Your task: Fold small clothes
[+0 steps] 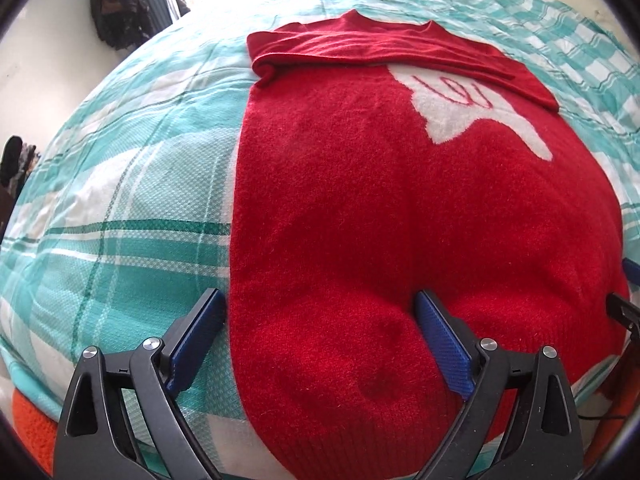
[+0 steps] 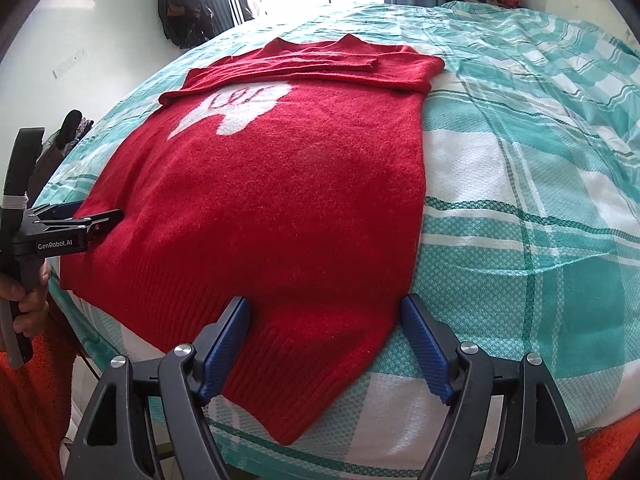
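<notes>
Red knitted sweater [image 2: 280, 200] flat on teal-and-white checked bedspread [image 2: 520, 200]; left gripper [image 1: 320, 312] and right gripper [image 2: 326, 316], jaws apart, straddle sweater's ribbed hem corners

A wide bed [image 1: 120, 208] fills both views, covered by a teal, green and white plaid woven bedspread [image 2: 520, 208] that wrinkles toward the far side. Lying flat on it is a red fuzzy knit sweater [image 1: 380, 220] with a white motif [image 1: 472, 108] on its chest, and there it is again from the right wrist view [image 2: 280, 184]. Its neckline points to the far end, its ribbed hem [image 2: 304, 364] reaches the near edge of the bed. Both sleeves are folded across the upper chest, one strip over the other, partly covering the white motif [image 2: 236, 112]
</notes>
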`<state>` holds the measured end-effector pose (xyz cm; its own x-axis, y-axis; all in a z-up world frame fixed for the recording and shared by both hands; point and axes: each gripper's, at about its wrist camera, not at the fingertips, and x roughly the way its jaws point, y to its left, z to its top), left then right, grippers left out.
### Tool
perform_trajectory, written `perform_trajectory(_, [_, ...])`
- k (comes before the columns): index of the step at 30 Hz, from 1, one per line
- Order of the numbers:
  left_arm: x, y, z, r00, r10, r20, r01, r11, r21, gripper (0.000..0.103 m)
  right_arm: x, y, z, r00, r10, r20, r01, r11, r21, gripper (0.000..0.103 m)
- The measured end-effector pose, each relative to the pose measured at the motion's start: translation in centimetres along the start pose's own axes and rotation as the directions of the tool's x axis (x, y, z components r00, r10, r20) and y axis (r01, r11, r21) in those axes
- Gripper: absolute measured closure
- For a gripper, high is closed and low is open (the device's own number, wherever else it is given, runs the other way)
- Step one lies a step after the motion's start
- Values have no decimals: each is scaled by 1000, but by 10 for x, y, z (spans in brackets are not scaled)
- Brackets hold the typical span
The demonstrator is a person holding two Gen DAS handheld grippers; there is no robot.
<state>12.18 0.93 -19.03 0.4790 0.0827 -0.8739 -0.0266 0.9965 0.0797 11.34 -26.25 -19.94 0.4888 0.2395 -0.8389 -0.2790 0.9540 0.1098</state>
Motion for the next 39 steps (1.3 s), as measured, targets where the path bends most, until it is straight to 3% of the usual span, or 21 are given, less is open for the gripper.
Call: perform_trajectory(39, [0, -5, -4, 1000, 11, 29, -12, 1000, 27, 5, 3, 7, -2, 1000, -24, -1, 24, 999, -40, 21])
